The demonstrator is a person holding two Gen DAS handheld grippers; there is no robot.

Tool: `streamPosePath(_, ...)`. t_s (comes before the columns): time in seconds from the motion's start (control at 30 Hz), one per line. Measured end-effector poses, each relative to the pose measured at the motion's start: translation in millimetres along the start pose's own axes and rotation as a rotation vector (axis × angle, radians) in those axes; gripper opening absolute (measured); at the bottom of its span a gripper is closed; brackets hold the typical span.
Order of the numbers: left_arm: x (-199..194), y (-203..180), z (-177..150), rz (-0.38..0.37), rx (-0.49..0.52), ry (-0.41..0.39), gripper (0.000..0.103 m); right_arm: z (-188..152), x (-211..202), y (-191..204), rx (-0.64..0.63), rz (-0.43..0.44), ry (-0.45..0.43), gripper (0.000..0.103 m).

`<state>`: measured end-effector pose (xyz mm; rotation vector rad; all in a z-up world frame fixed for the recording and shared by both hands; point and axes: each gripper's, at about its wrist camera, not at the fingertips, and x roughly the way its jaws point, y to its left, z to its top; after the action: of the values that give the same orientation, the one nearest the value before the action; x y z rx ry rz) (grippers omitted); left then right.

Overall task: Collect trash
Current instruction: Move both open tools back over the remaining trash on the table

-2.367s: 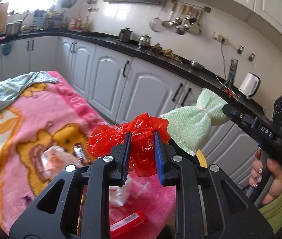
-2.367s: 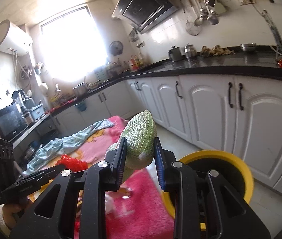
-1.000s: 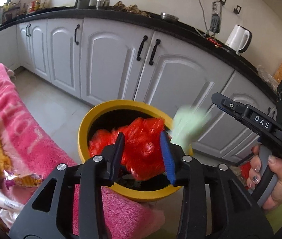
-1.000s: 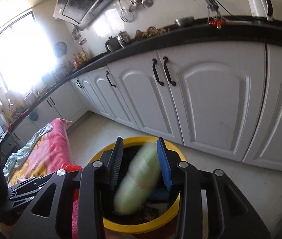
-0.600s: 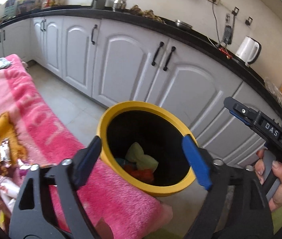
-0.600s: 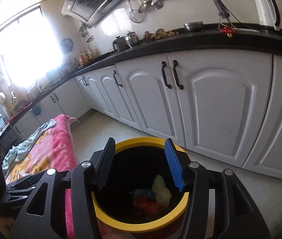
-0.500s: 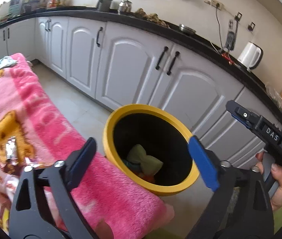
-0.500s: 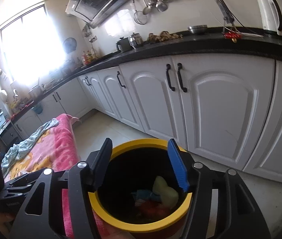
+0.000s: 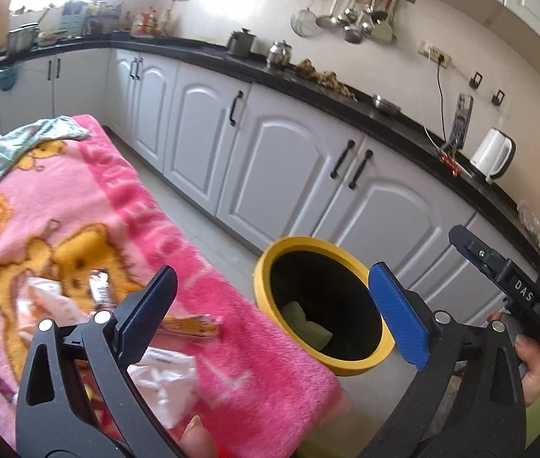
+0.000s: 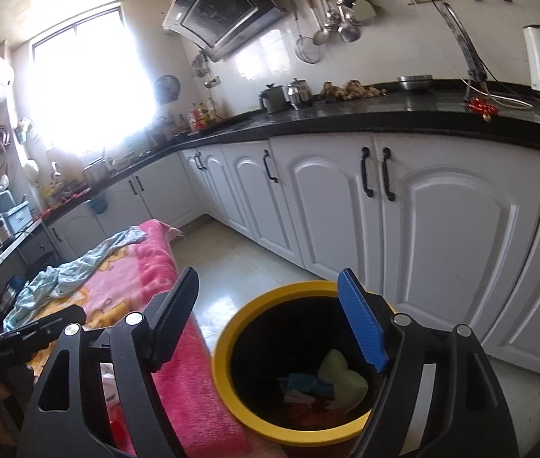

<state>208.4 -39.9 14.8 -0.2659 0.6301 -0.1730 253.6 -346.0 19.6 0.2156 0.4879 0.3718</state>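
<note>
Both the left gripper (image 9: 275, 305) and the right gripper (image 10: 270, 316) hang spread wide and empty above one yellow bin (image 10: 232, 328), which stands just beside the pink blanket (image 9: 193, 267). One green foam net (image 10: 342, 378) lies inside the bin; several wrappers (image 9: 163, 378) lie on the blanket.

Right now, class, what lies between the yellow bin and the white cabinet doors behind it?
Only bare pale floor tile lies between the yellow bin and the cabinet doors; the right wrist view shows it best.
</note>
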Motion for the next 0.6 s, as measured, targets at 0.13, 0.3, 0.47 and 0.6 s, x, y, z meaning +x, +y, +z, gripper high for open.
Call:
streamPosePath(0.13,-21.9,15.5,2.8,0.027,-0.022,-0.034,0.092,1.8,-5.5,17.2,-0.029,0.032,-0.006,0.075)
streamPosePath(0.3,-43.4,36.5,3.4,0.052,-0.063,-0.069,0.092,2.1,-10.8,41.1,-0.072,0.082,-0.005,0.076)
streamPosePath(0.47,-63.1,56.8,1.1,0.075,-0.100,-0.096,0.092,-1.9,-15.3,68.9,-0.124,0.144,0.010,0.077)
streamPosePath(0.6,-76.3,72.1,-2.3,0.094,-0.125,-0.111,0.092,-7.5,-16.3,90.8,-0.158,0.195,0.032,0.078)
